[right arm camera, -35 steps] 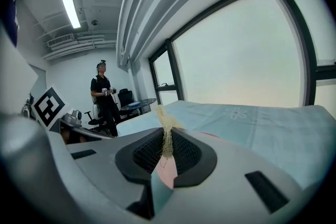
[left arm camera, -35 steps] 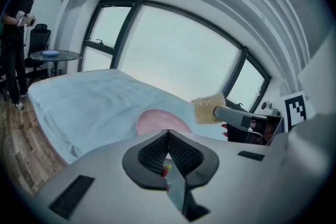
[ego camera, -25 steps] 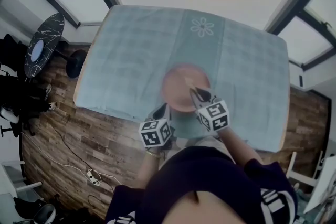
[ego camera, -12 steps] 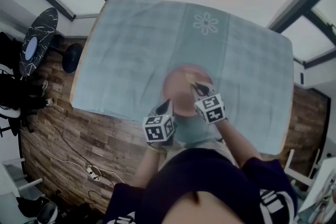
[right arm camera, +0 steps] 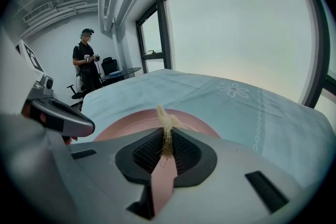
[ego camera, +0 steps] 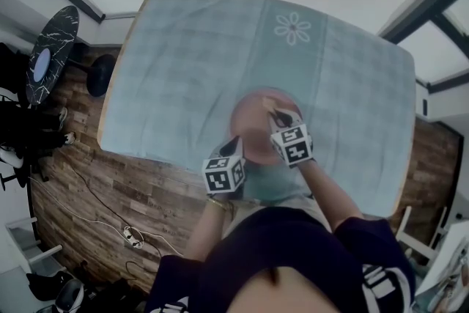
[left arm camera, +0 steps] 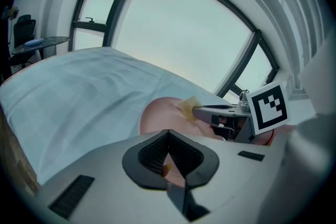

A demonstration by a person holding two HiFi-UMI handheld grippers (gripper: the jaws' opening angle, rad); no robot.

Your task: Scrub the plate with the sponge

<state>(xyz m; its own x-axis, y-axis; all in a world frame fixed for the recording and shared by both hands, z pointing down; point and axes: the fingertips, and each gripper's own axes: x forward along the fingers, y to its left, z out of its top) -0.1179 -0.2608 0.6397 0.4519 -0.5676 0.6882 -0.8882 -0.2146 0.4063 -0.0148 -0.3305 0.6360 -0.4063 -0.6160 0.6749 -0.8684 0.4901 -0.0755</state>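
A pink plate [ego camera: 253, 113] lies on the pale blue tablecloth near the table's front edge. My left gripper [ego camera: 236, 147] is shut on the plate's near rim; the pink rim [left arm camera: 169, 171] shows pinched between its jaws. My right gripper [ego camera: 277, 116] is over the plate's right part, shut on a thin, frayed yellowish sponge [right arm camera: 166, 124]. The sponge's tip sticks out past the jaws above the plate [right arm camera: 131, 119]. In the left gripper view, the right gripper [left arm camera: 195, 111] reaches in from the right with the sponge [left arm camera: 187, 107] over the plate [left arm camera: 160, 115].
The tablecloth [ego camera: 190, 62] has a flower print [ego camera: 292, 28] at the far side. A round dark side table [ego camera: 50, 55] and cables stand on the wooden floor to the left. A person [right arm camera: 85, 63] stands far off by the windows.
My right gripper has slid a little farther over the plate with the sponge. The left gripper keeps its hold on the near rim.
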